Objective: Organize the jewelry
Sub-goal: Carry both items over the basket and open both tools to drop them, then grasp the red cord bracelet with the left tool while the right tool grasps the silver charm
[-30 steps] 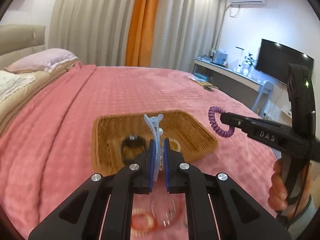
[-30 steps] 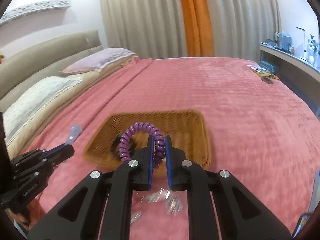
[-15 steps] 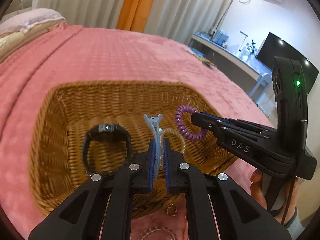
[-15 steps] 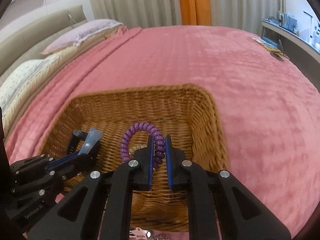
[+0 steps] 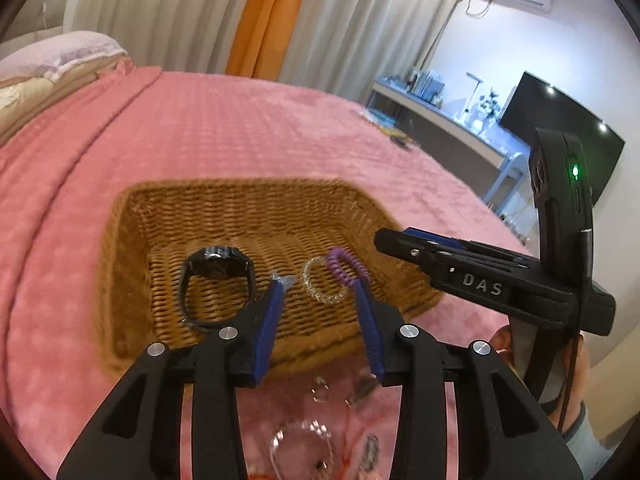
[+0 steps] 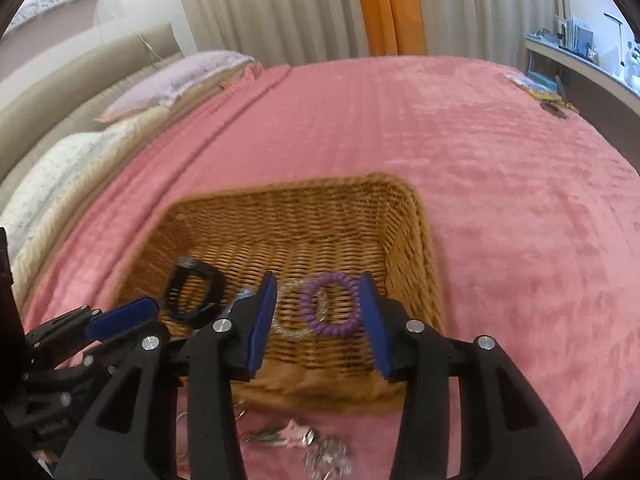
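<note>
A wicker basket point(image 5: 132, 216) point(image 6: 416, 216) sits on the pink bed. In it lie a black watch point(image 5: 216, 268) point(image 6: 192, 292), a light blue hair clip point(image 5: 285, 279) point(image 6: 242, 295), a clear coil hair tie point(image 5: 320, 296) point(image 6: 290, 330) and a purple coil hair tie point(image 5: 343, 265) point(image 6: 332, 304). My left gripper point(image 5: 320, 292) is open and empty above the basket's near side. My right gripper point(image 6: 318, 284) is open and empty over the purple tie; it also shows in the left wrist view point(image 5: 400, 238).
Loose jewelry lies on the pink blanket in front of the basket: small clips and a clear bracelet point(image 5: 304, 440), silver pieces point(image 6: 300, 438). Pillows point(image 6: 176, 80) are at the far left. A desk and TV point(image 5: 560, 128) stand right of the bed.
Both grippers opened over the basket. The blue hair clip and the purple hair tie dropped out and now lie in the basket. Both grippers have pulled back a little.
</note>
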Available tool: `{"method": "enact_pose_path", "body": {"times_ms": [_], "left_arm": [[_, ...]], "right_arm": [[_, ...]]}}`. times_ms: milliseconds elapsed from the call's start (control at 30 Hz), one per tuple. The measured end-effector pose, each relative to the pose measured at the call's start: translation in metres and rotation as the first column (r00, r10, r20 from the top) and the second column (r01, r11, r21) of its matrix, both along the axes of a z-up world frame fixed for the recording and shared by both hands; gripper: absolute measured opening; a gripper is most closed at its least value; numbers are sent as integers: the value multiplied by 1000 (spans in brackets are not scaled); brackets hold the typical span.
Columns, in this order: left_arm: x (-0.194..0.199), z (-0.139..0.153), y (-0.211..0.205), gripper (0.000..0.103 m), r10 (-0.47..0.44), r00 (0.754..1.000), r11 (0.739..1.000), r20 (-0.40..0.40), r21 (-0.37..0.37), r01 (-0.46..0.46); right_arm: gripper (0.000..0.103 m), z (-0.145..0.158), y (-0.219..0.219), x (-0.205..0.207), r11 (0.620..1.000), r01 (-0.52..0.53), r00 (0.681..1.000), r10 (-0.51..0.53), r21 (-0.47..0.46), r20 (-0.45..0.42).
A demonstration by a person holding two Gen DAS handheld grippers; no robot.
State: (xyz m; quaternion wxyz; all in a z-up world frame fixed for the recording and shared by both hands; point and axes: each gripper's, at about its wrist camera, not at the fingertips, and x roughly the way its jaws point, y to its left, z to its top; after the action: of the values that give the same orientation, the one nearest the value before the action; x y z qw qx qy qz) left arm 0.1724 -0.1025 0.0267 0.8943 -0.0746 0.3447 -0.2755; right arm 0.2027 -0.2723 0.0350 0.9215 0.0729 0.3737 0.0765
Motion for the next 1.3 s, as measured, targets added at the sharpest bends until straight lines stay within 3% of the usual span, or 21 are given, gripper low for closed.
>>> {"method": "enact_pose_path", "body": {"times_ms": [167, 300, 400, 567, 833, 1000, 1300], "left_arm": [[-40, 27, 31, 36, 26, 997, 999, 66, -50, -23], [-70, 34, 57, 36, 69, 994, 995, 86, -71, -64], [-85, 25, 74, 36, 99, 993, 993, 70, -70, -94], [-95, -14, 92, 36, 135, 991, 988, -15, -70, -136], [-87, -54, 76, 34, 130, 985, 991, -109, 13, -130], [-88, -61, 66, 34, 114, 989, 992, -96, 59, -109], [-93, -72, 52, 34, 128, 989, 983, -70, 140, -118]], "right_arm": [[39, 28, -5, -44, 1000, -6, 997, 7, -8, 80], [39, 32, -4, -79, 998, -2, 994, 9, -58, 109], [39, 24, -4, -96, 998, -2, 993, 10, -70, 119], [39, -2, -5, -113, 997, 2, 994, 7, -81, 105], [39, -44, -12, -102, 998, 11, 1000, -9, -59, 24], [39, -59, -16, -96, 999, 13, 1000, -14, -41, -20], [39, -77, -3, -88, 992, 8, 997, -17, -124, -76]]}}
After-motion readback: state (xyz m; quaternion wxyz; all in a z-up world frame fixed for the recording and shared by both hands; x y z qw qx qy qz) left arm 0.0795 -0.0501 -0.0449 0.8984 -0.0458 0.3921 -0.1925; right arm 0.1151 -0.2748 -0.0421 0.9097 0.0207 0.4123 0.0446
